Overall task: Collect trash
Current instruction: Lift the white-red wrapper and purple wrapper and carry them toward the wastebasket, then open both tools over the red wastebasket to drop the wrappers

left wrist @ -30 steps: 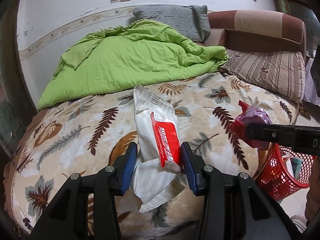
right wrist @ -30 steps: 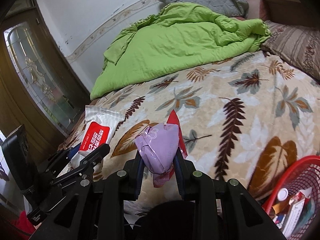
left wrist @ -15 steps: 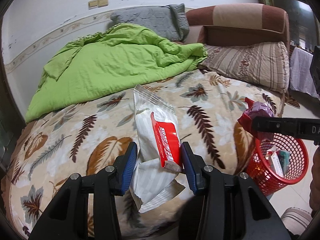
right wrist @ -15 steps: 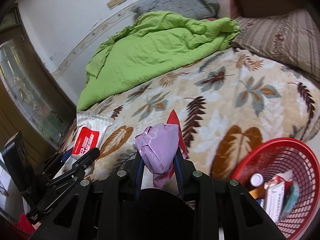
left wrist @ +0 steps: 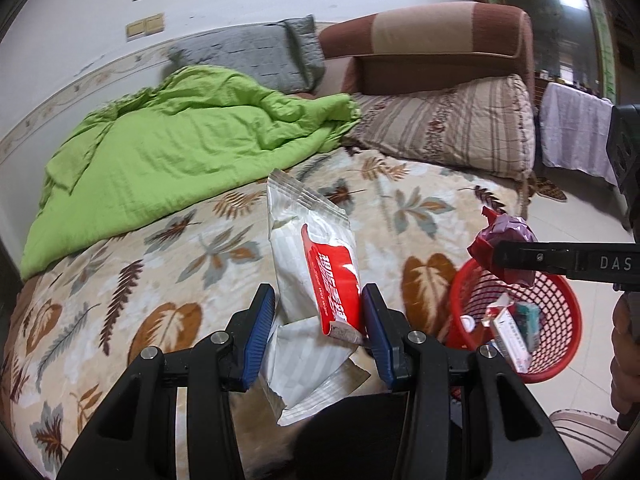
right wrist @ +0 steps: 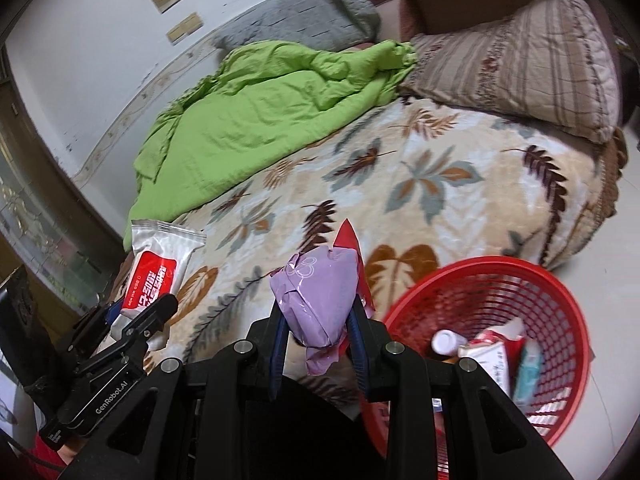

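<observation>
My left gripper (left wrist: 318,326) is shut on a white and red wet-wipe packet (left wrist: 316,264), held upright over the near edge of the bed; the packet also shows in the right wrist view (right wrist: 156,270). My right gripper (right wrist: 318,322) is shut on a crumpled purple wrapper (right wrist: 320,292) with a red wrapper (right wrist: 352,242) behind it. In the left wrist view the purple wrapper (left wrist: 508,232) hangs over the left rim of the red basket (left wrist: 560,292). The red basket (right wrist: 560,292) stands on the floor beside the bed and holds several pieces of trash.
A leaf-patterned blanket (left wrist: 120,264) covers the bed. A green quilt (left wrist: 180,140), a grey pillow (left wrist: 256,56) and a striped pillow (left wrist: 448,128) lie at the back. A brown headboard (left wrist: 432,40) stands behind. Tiled floor (left wrist: 580,208) lies to the right.
Both grippers have swung right towards the basket, each still holding its trash. The basket now shows larger, and the purple wrapper has come over its rim.
</observation>
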### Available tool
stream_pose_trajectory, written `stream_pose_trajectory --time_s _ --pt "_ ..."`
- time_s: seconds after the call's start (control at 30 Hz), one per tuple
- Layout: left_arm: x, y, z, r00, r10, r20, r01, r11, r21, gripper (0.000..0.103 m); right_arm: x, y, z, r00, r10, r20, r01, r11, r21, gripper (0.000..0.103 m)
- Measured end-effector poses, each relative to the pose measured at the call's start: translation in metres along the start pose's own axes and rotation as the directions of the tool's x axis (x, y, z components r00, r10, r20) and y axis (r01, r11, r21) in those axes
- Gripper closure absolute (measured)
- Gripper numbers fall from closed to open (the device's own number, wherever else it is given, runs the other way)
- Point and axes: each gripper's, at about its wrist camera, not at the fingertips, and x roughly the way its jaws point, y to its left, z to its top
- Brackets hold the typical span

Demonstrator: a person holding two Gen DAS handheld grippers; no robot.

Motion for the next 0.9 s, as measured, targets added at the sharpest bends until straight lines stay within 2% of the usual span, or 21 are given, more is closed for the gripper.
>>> stream_pose_trajectory --time_s 0.4,0.57,0.77,0.9 --pt "0.009 -0.052 0.016 0.990 -0.142 -0.018 0.143 0.987 0.067 0.059 -0.035 -0.043 0.000 0.996 -0.082 0.033 0.079 0.994 0.078 0.073" --pt "0.015 -0.077 0.018 0.976 -0.214 -0.047 0.217 0.972 0.088 0.059 -0.045 -0.060 -0.002 0.993 -0.111 0.040 0.106 0.988 0.109 0.073" --pt "0.021 -0.099 0.017 0.961 -0.267 -0.075 0.275 0.955 0.111 0.059 -0.057 -0.074 -0.005 0.989 -0.138 0.046 0.130 0.982 0.136 0.073" --pt "0.027 -0.111 0.017 0.942 -0.317 -0.108 0.328 0.938 0.110 0.059 -0.061 -0.083 -0.007 0.987 -0.153 0.046 0.144 0.977 0.156 0.073"
